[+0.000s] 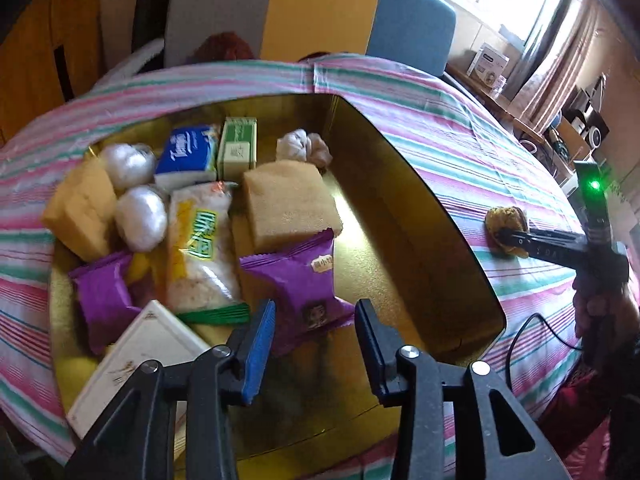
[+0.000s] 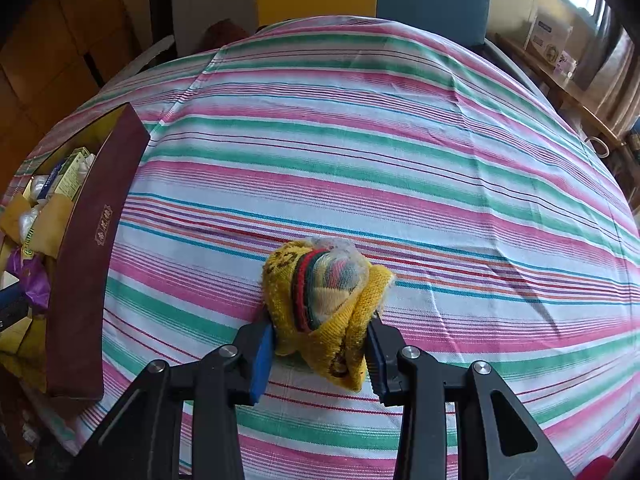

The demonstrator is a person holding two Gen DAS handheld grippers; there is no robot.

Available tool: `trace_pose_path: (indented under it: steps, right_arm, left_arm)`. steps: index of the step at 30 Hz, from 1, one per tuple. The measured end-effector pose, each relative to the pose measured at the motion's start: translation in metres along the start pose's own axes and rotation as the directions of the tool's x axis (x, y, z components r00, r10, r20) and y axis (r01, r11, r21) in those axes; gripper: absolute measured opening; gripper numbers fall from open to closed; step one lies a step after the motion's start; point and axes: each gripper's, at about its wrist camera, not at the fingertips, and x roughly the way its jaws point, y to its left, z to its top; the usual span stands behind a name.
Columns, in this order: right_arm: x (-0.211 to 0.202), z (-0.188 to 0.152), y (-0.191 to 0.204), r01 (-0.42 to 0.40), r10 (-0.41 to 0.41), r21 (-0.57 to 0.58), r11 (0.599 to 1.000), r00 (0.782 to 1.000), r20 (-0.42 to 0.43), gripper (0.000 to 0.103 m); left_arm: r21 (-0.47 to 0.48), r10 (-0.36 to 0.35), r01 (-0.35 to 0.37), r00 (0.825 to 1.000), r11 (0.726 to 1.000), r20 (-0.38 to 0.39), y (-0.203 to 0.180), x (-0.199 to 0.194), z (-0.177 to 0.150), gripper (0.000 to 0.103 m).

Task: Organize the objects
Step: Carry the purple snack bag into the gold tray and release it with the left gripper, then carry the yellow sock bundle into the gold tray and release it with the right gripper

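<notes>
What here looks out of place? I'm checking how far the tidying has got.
The rolled yellow sock stands out: it lies alone on the striped cloth, outside the gold-lined box that holds everything else. The right gripper is clamped on it. The left gripper is open over the box.

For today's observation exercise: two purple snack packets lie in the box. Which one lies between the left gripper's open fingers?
The purple packet right of the long rice-cracker bag; the other purple packet lies left of that bag.
</notes>
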Motion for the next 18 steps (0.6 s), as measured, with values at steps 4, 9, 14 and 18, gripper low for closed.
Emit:
trace_pose_path:
  steps: [4,9,14,18]
  right_arm:
    - [0.0,0.0,0.001,0.002,-0.002,-0.002,1.0,1.0,0.002,0.04]
    - [-0.001,-0.001,0.0,0.002,-0.002,0.007,1.0,1.0,0.007,0.04]
    - [-0.012,0.002,-0.003,-0.005,0.004,0.032,0.999,0.999,0.043,0.04]
    - [-0.039,0.004,0.014,-0.062,0.058,0.029,0.998,0.993,0.106,0.04]
  left_arm:
    - [0.005,0.033,-0.034,0.997,0.999,0.063,0.005,-0.021,-0.006,0.041]
    - [-0.038,0.072,-0.069,0.993,0.997,0.09,0.022,-0.041,-0.014,0.041]
    - [-0.085,0.116,-0.107,0.987,0.991,0.11,0.04,-0.056,-0.019,0.042]
    - [-0.109,0.146,-0.133,0.982,0.985,0.117,0.049,-0.062,-0.024,0.044]
